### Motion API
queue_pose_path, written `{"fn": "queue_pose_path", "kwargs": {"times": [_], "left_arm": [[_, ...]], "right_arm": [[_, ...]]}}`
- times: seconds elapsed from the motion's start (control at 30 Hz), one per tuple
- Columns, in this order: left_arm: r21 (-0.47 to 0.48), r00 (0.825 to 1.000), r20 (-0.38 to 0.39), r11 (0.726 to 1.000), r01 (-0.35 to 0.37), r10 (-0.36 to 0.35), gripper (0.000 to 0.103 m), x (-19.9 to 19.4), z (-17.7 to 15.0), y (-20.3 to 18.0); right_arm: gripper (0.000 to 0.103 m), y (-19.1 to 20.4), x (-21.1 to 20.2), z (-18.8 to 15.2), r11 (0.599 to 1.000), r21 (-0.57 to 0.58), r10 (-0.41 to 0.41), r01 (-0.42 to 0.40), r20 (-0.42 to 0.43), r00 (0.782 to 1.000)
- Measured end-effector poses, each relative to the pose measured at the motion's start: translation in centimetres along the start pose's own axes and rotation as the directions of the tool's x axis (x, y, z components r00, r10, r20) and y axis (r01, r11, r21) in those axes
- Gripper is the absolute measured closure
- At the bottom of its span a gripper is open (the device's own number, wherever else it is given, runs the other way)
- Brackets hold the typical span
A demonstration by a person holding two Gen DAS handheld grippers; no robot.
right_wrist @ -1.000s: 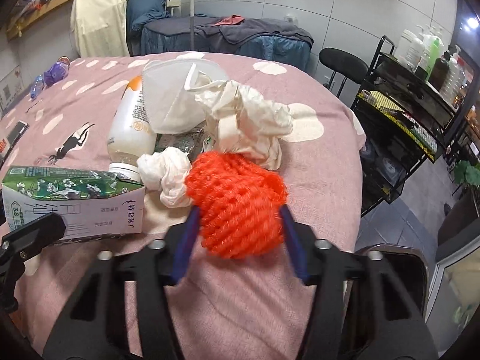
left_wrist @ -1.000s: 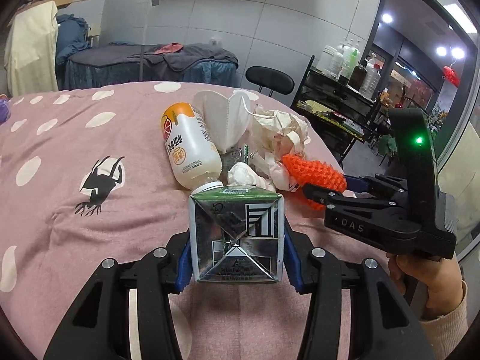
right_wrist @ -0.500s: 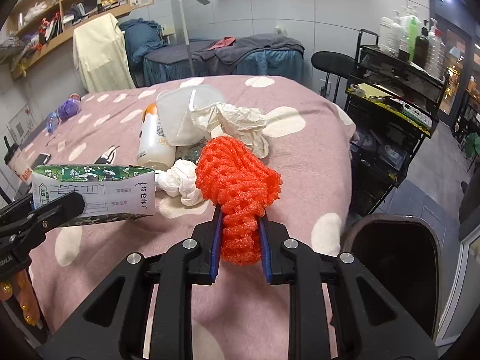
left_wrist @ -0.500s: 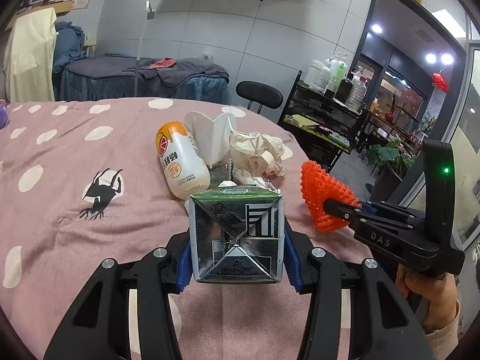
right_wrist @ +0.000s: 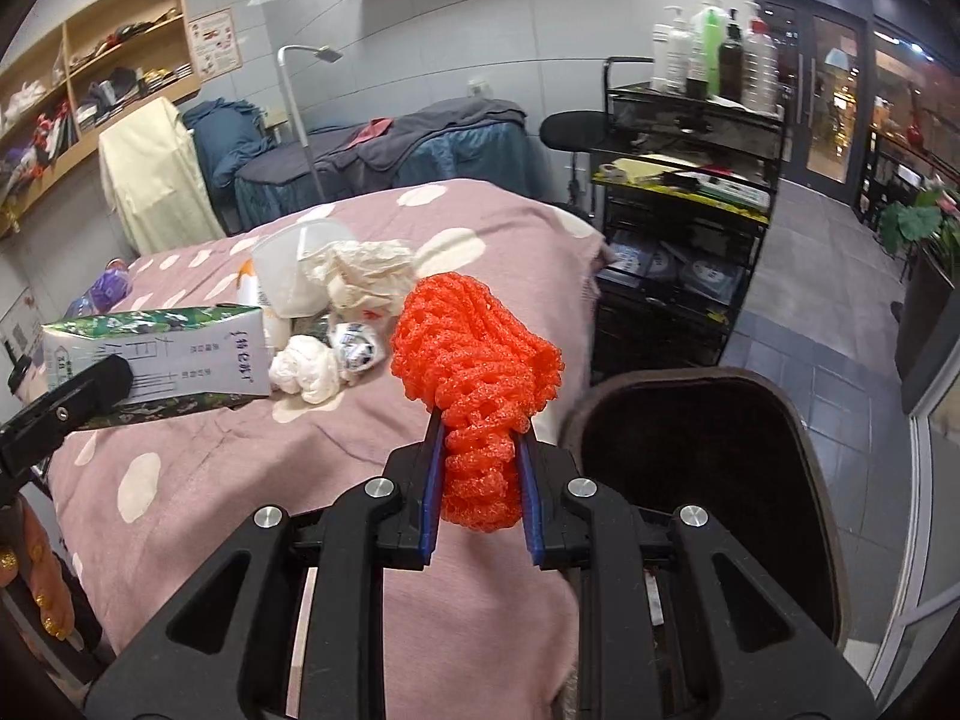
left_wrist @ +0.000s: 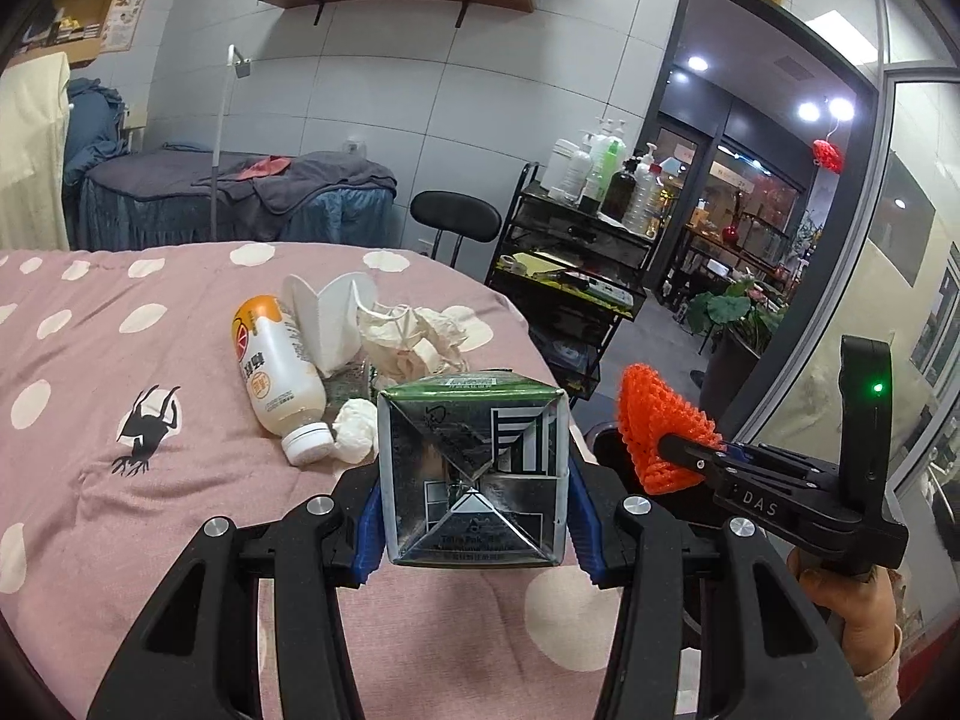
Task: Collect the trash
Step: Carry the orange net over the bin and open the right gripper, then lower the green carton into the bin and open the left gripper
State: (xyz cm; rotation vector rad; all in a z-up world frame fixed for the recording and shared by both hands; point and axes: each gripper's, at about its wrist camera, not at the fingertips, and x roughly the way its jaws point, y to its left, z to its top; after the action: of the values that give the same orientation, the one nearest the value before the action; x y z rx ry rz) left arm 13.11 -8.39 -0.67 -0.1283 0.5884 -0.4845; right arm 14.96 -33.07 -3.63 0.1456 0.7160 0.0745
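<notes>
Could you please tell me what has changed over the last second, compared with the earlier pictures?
The right gripper closed on the orange net, lifted it off the pile and carried it toward the dark bin. The left gripper kept hold of the carton, raising it. The bottle, mask and tissues stayed put.

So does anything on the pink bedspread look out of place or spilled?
Yes: a litter pile sits on the bedspread: a drink bottle lying on its side, a white face mask, crumpled paper and a tissue wad. No spill shows.
</notes>
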Motion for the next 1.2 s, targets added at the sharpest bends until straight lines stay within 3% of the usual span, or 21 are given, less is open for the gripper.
{"fn": "queue_pose_path", "kwargs": {"times": [0.5,0.9,1.0,1.07,1.2], "left_arm": [[0.112,0.994,-0.016,0.988,0.111,-0.11,0.055,2.0,0.4,-5.5],[0.149,0.985,-0.074,0.974,0.168,-0.158,0.055,3.7,-0.6,-8.4],[0.157,0.983,-0.085,0.972,0.176,-0.165,0.055,4.1,-0.8,-9.0],[0.16,0.982,-0.09,0.97,0.181,-0.168,0.055,4.4,-0.9,-9.3],[0.165,0.979,-0.107,0.968,0.19,-0.174,0.055,5.0,-1.2,-9.9]], "right_arm": [[0.081,-7.7,0.8,-3.7,0.98,0.134,-0.134,0.146,-0.089,0.987],[0.08,-11.9,5.1,-8.0,0.956,0.214,-0.149,0.199,-0.226,0.962],[0.06,-12.4,5.8,-8.4,0.951,0.229,-0.151,0.207,-0.24,0.959],[0.037,-12.4,6.0,-8.6,0.95,0.223,-0.166,0.22,-0.236,0.957],[0.034,-12.5,5.4,-9.0,0.944,0.228,-0.19,0.239,-0.215,0.958]]}}
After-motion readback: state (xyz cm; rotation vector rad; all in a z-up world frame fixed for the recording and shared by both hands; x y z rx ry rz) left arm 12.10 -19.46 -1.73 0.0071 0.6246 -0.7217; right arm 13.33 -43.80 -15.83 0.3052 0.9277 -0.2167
